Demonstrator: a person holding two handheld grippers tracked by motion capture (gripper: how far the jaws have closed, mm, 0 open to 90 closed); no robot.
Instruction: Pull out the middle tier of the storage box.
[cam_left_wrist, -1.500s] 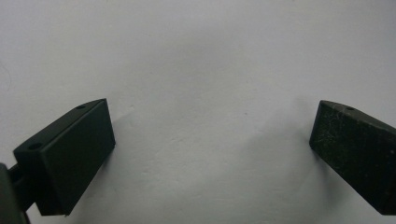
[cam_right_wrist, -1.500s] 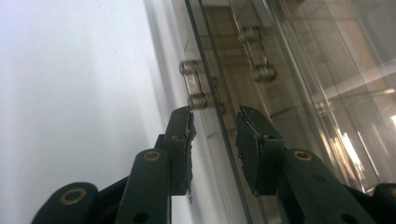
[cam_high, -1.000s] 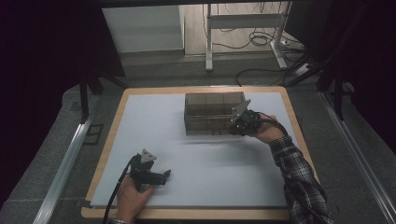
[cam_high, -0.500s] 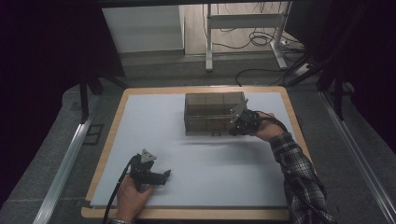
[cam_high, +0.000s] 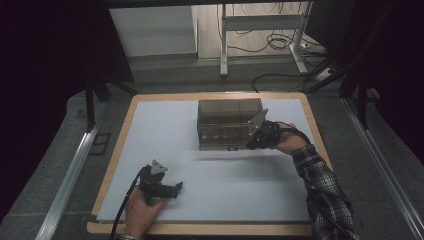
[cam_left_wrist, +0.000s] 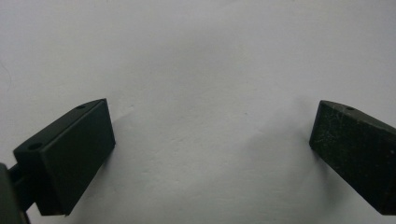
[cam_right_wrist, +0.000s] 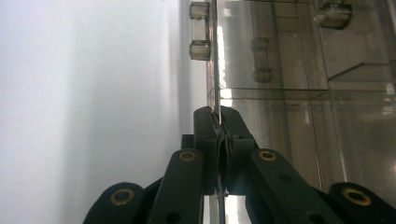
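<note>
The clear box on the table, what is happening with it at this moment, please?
A person holds tongs in each hand at a table with a white mat. The right tongs have just closed and now pinch a thin clear panel at the front edge of the clear plastic box, which stands on the mat's far half. The box has compartments inside and looks empty. The left tongs rest low over the near part of the mat, jaws wide apart, with nothing between them.

Overhead view faces forward-down; claw cameras sit close above the white mat (cam_high: 165, 130).
</note>
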